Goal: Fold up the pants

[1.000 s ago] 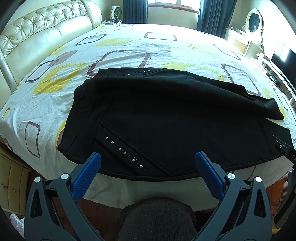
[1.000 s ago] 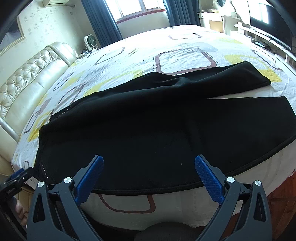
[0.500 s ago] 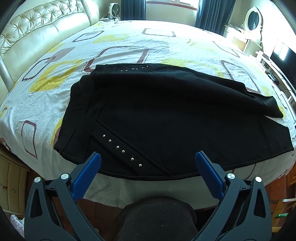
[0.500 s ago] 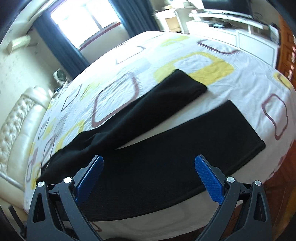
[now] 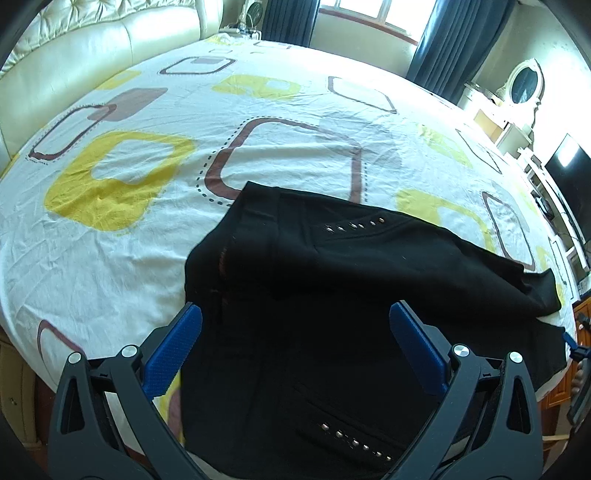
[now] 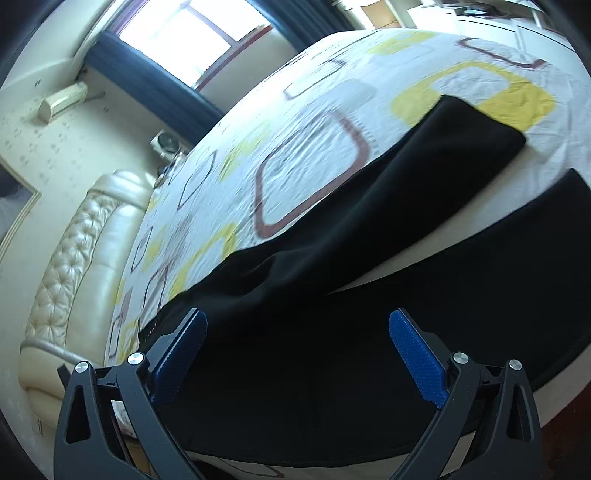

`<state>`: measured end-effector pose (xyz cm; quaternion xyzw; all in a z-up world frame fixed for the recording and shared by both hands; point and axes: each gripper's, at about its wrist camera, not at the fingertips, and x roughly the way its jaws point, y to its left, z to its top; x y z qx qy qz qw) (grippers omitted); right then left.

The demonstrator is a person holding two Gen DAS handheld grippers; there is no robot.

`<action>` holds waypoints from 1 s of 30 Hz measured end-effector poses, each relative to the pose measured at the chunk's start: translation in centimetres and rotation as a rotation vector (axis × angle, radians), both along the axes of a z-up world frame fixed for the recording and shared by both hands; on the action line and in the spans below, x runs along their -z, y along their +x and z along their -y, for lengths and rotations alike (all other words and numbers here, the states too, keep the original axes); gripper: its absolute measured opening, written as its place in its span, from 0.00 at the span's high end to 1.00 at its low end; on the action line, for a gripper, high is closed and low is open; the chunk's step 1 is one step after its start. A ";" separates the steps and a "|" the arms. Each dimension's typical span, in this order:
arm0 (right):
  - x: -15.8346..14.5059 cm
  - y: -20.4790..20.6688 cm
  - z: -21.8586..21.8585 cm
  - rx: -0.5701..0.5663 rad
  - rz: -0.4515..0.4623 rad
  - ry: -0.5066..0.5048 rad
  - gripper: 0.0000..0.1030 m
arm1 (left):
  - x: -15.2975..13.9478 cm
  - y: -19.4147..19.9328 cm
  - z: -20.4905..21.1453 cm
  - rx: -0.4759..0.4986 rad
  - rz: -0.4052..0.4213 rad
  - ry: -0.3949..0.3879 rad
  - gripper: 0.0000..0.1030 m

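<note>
I'm working in a home bedroom. A wide bed (image 5: 155, 236) fills my left view, its white sheet printed with yellow and brown squares, and a cream tufted headboard (image 6: 66, 258) runs along its far edge. Dark blue curtains (image 5: 436, 55) flank a bright window (image 5: 373, 14). A white dressing table with an oval mirror (image 5: 524, 81) stands beyond the bed's right edge.

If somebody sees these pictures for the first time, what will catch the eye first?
First the black pants, spread flat along the near edge of the bed, with rows of metal studs by the waist. Next the white bedsheet with big yellow and brown squares. Both open grippers, left and right, hover above the pants.
</note>
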<state>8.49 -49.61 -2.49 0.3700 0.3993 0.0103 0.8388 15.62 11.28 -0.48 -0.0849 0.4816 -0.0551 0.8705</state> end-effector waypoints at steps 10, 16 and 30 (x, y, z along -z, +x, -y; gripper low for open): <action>0.6 6.6 -11.6 -0.261 -0.017 -0.094 0.04 | 7.6 11.6 -6.7 -0.010 -0.263 -0.284 0.02; 2.6 8.2 -13.5 -0.296 -0.062 -0.060 0.04 | 7.7 14.8 -4.8 0.158 -0.255 -0.307 0.02; -0.5 12.1 -14.7 -0.376 -0.003 -0.074 0.04 | 9.1 17.4 -4.0 0.249 -0.252 -0.423 0.02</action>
